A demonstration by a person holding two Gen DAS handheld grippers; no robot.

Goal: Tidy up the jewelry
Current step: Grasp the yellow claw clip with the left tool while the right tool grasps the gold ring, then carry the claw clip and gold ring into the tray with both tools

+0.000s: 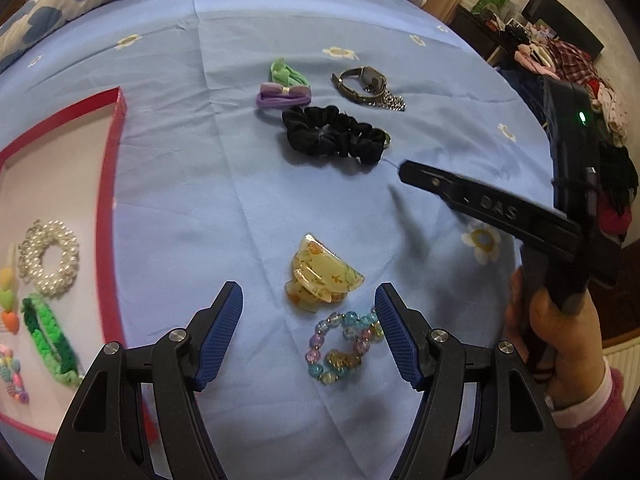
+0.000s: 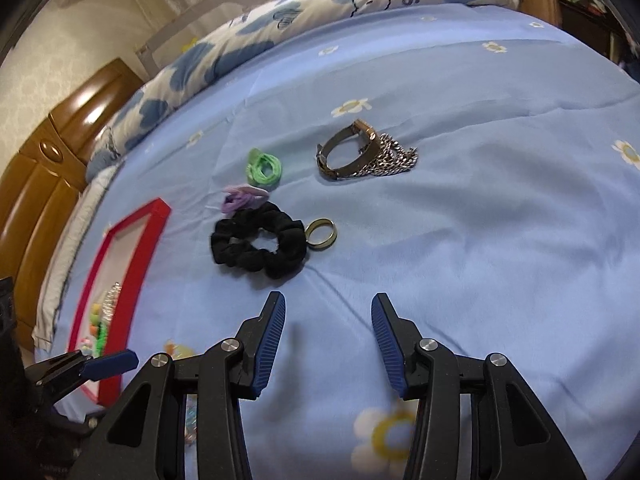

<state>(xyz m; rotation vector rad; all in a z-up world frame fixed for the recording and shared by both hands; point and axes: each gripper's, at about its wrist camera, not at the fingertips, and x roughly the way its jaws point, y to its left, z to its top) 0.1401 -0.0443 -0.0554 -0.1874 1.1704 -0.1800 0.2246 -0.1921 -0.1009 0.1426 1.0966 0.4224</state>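
Note:
My left gripper (image 1: 309, 298) is open and empty, just above the blue sheet. A yellow floral claw clip (image 1: 324, 274) lies between and just beyond its fingertips, and a pastel bead bracelet (image 1: 344, 346) lies against the right finger (image 1: 394, 340). Farther off lie a black scrunchie (image 1: 334, 134), purple (image 1: 283, 96) and green (image 1: 286, 73) hair ties, and a watch with a chain (image 1: 368, 86). My right gripper (image 2: 328, 306) is open and empty, short of the black scrunchie (image 2: 258, 246) and a gold ring (image 2: 322, 233). The watch (image 2: 352, 152) lies beyond.
A red-rimmed box (image 1: 108, 208) at the left holds a pearl scrunchie (image 1: 50, 256), a green scrunchie (image 1: 50, 338) and colourful clips. It also shows in the right wrist view (image 2: 120, 276). A floral pillow (image 2: 280, 20) lies at the bed's far end. Clothes are piled at the right (image 1: 560, 64).

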